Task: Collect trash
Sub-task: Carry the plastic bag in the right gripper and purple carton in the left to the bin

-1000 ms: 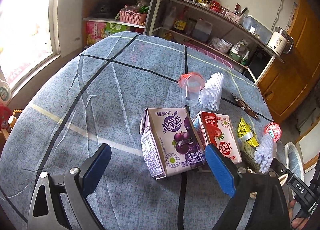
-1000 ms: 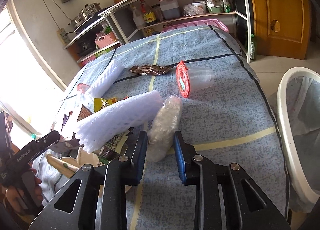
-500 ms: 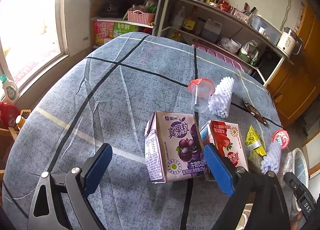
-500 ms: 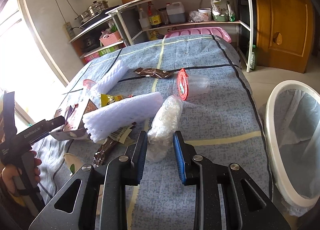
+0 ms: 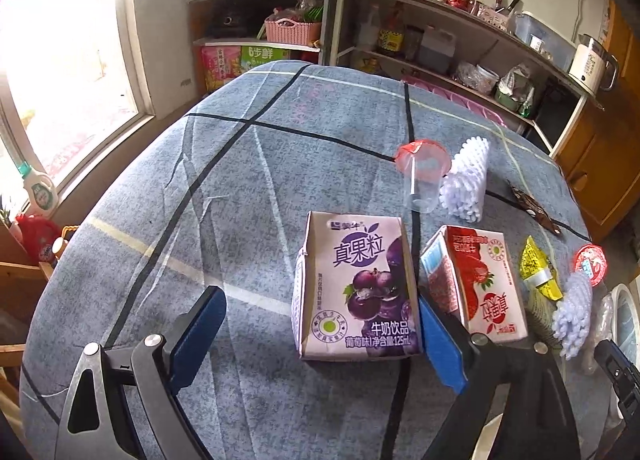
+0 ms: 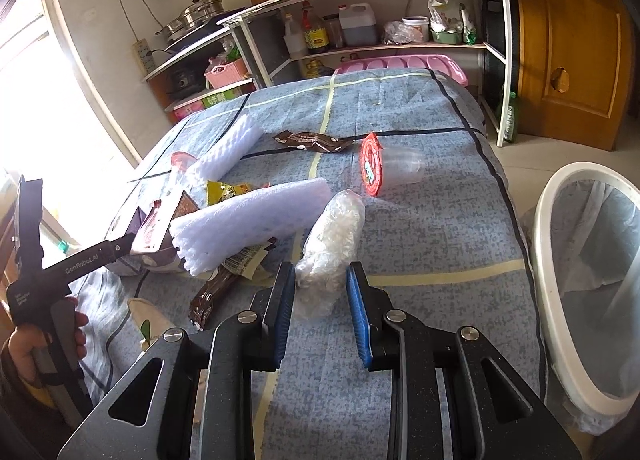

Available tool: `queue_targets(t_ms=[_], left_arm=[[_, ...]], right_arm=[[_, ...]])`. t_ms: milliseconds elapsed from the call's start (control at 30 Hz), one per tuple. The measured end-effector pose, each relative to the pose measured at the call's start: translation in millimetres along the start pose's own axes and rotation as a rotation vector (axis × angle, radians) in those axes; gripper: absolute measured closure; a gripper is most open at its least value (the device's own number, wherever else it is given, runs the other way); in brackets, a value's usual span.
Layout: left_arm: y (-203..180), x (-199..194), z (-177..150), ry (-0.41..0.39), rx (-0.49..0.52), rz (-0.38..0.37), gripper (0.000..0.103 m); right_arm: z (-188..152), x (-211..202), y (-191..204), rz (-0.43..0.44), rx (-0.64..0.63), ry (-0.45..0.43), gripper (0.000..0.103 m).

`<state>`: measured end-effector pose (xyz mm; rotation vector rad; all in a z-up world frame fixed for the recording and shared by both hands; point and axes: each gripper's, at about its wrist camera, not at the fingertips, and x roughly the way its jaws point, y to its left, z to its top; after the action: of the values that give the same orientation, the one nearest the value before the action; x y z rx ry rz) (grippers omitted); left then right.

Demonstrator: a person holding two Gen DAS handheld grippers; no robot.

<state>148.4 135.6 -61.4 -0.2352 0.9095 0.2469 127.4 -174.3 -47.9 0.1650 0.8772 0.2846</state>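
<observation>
Crinkled clear plastic wrap [image 6: 332, 244] sits pinched at its near end between the right tongs [image 6: 320, 312], low centre of the right view, ready to be carried off. At the right edge of that view the lined trash bin [image 6: 560, 244] waits beside the surface [image 6: 440, 220], with bare cloth between. In the left view the left tongs [image 5: 320, 340] gape wide around the purple milk carton [image 5: 360, 288], not yet touching; the red carton [image 5: 480, 280] crowds its right side.

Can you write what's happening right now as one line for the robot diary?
right tongs: shut on crumpled plastic bag | left tongs: open around purple milk carton | bin: beside table
</observation>
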Motion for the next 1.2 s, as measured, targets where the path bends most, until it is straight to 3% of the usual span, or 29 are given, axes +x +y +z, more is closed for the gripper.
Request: queue_targets(t_ms=[100,233,533,833,1200], left_arm=[[4,1,0,0.0,-0.004,-0.003,0.013],[3,6,-1,0.026,0.013,-0.013,0.045],[-8,-8,-5,0.006,0.052,-0.047,0.045],[-26,-55,-11,-0.074,0.095,-0.101,0.045],[-116,-105,-24,-0.122,0.255,-0.285,0.045]], right_arm=[[-1,2,0,0.002,-0.003,0.004,0.075],[-1,0,-2,0.002,0.0,0.002,0.075],[-4,-9,-5,0.003,0.003,-0.014,0.075],[-4,-32,-14,0.007,0.01,-0.059,0.075],[-3,-79,-50,-0.046,0.03,-0.128,0.075]])
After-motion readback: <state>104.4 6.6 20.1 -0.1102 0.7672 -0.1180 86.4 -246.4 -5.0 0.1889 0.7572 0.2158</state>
